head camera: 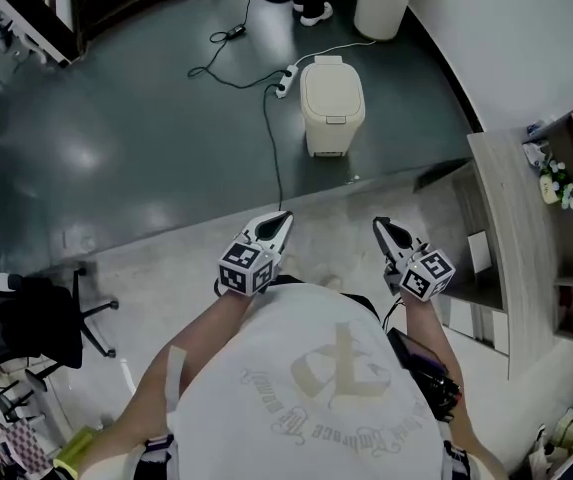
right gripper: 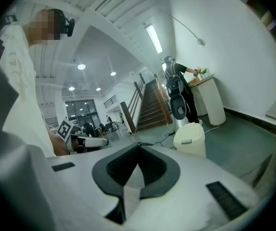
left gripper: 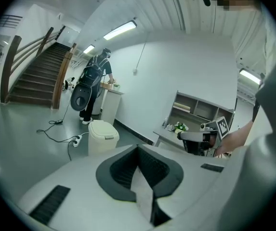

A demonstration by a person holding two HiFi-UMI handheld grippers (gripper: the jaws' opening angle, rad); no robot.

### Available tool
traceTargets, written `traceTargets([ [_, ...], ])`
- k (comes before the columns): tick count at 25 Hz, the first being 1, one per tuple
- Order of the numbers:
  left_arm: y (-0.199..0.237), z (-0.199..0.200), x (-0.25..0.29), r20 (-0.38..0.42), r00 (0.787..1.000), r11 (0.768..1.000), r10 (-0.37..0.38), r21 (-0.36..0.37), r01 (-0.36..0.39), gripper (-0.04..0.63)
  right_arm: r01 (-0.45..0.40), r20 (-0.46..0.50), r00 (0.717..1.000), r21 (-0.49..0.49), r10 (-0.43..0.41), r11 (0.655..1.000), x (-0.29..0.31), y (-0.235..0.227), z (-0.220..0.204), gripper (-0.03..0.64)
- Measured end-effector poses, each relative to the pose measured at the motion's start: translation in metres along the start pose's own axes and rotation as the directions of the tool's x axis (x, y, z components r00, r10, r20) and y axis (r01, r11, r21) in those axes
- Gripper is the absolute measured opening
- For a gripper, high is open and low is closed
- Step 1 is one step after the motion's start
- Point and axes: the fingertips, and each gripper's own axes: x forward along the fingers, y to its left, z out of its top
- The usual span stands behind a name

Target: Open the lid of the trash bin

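So: one cream plastic trash bin [head camera: 331, 113], its lid [head camera: 332, 83] shut, stands well ahead on the dark floor, beside one white power strip [head camera: 286, 80]. Approach step, bin untouched. Two claws, left gripper [head camera: 282, 220] & right gripper [head camera: 380, 226], both clenched, empty. Next, prob.: step fwd, reach the lid's front edge.

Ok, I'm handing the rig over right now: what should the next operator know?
Left gripper: jaws together, empty, held close to the body.
Right gripper: jaws together, empty, level with the left.
Trash bin: stands on the dark floor ahead, well apart from both grippers. Its lid is closed. A power strip with its cable lies at its left.
Done: nothing yet.
Left: step up to the bin and open the lid.
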Motion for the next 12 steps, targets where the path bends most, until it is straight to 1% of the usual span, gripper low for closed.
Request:
traceTargets([
  [6, 0.008, 0.007, 0.006, 0.002, 1.0, 1.0, -0.028, 0.005, 0.028, 0.014, 0.048, 0.015, 0.999, 0.038, -0.049, 0.998, 0.004, -0.012, -0.001, 0.005],
  [12, 0.019, 0.013, 0.016, 0.002, 0.999, 0.999, -0.047, 0.001, 0.047, 0.015, 0.106, 0.016, 0.994, 0.088, -0.108, 0.99, 0.003, -0.034, -0.009, 0.005],
])
